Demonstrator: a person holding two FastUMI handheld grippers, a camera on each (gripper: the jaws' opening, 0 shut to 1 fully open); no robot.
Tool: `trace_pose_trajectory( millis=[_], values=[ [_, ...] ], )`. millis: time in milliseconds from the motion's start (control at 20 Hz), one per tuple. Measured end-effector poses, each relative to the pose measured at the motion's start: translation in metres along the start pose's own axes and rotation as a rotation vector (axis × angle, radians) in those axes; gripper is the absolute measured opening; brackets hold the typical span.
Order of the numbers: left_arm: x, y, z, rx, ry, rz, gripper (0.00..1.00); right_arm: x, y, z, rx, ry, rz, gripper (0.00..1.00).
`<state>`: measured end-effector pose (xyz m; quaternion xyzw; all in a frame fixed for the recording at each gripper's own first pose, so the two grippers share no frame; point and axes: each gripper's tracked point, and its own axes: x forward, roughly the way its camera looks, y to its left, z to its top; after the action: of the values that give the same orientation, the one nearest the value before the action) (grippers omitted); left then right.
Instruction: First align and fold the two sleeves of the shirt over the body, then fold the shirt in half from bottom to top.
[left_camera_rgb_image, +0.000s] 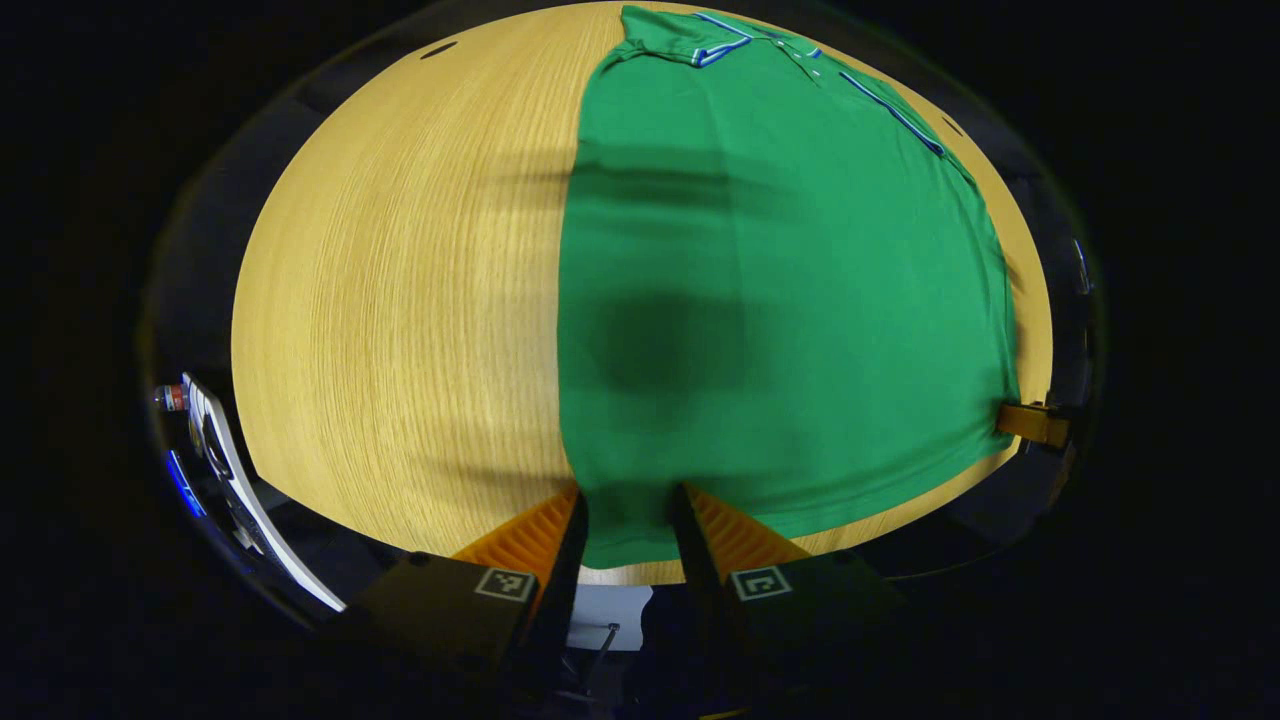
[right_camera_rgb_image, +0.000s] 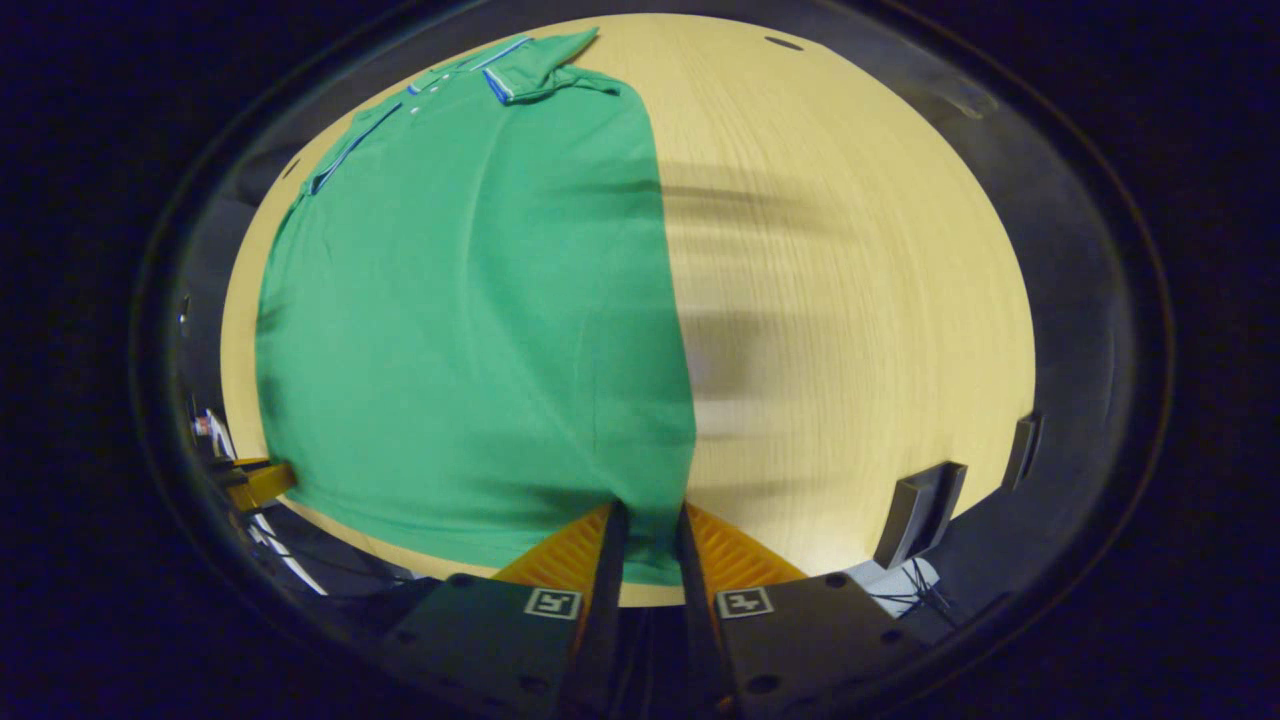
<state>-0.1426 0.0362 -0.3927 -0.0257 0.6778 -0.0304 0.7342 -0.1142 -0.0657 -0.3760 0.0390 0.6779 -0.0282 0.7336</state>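
A green polo shirt (left_camera_rgb_image: 790, 250) lies flat on the wooden table (left_camera_rgb_image: 400, 300), collar (left_camera_rgb_image: 705, 45) at the far end and no sleeve sticking out at the sides. My left gripper (left_camera_rgb_image: 630, 495) is at the near hem's left corner, shut on the cloth that runs between its fingers. In the right gripper view the shirt (right_camera_rgb_image: 470, 300) fills the left half of the table (right_camera_rgb_image: 850, 300), and my right gripper (right_camera_rgb_image: 650, 512) is shut on the hem's right corner. Each view also catches the other gripper at the far hem corner: the right gripper (left_camera_rgb_image: 1030, 422) and the left gripper (right_camera_rgb_image: 255, 482).
Bare table spreads on both sides of the shirt. A white curved object (left_camera_rgb_image: 235, 480) stands off the table's near left edge. A dark bracket (right_camera_rgb_image: 920, 512) sits at the table's near right rim. The near table edge (left_camera_rgb_image: 620, 572) runs just under my fingers.
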Motion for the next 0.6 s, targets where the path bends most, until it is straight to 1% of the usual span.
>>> trace_pose_trajectory(
  millis=[50, 100, 150, 200, 250, 350, 400, 500, 600],
  values=[
    [-0.0007, -0.0022, 0.0013, 0.001, -0.007, -0.003, 0.52, -0.0002, 0.0004, 0.0005, -0.02, -0.004, 0.0, 0.28],
    [-0.0013, -0.0028, 0.0003, -0.007, -0.018, -0.005, 0.41, 0.0, -0.0001, 0.001, -0.043, -0.009, -0.001, 0.21],
    [-0.0005, -0.0042, 0.0029, -0.011, -0.027, -0.013, 0.35, -0.001, 0.003, 0.0029, -0.064, -0.02, 0.008, 0.27],
    [-0.0005, -0.0057, 0.0029, 0.004, -0.041, -0.026, 0.26, -0.0008, 0.0039, 0.003, -0.06, -0.03, 0.007, 0.15],
    [-0.0008, -0.0073, 0.0028, 0.009, -0.054, -0.048, 0.22, -0.0001, 0.004, 0.0054, -0.069, -0.04, 0.006, 0.02],
    [-0.002, -0.0058, 0.0036, -0.038, -0.068, -0.077, 0.06, -0.0001, 0.0045, 0.0045, -0.101, -0.045, 0.002, 0.02],
    [-0.0019, -0.0067, 0.0054, -0.035, -0.069, -0.085, 0.04, -0.0004, 0.0042, 0.0048, -0.106, -0.05, 0.001, 0.02],
    [-0.0016, -0.0078, 0.0052, -0.035, -0.071, -0.085, 0.03, -0.0004, 0.0041, 0.0046, -0.103, -0.048, 0.007, 0.02],
    [-0.003, -0.008, 0.0026, -0.008, -0.078, -0.078, 0.03, -0.0012, 0.0059, 0.0047, -0.08, -0.056, 0.038, 0.03]
  ],
)
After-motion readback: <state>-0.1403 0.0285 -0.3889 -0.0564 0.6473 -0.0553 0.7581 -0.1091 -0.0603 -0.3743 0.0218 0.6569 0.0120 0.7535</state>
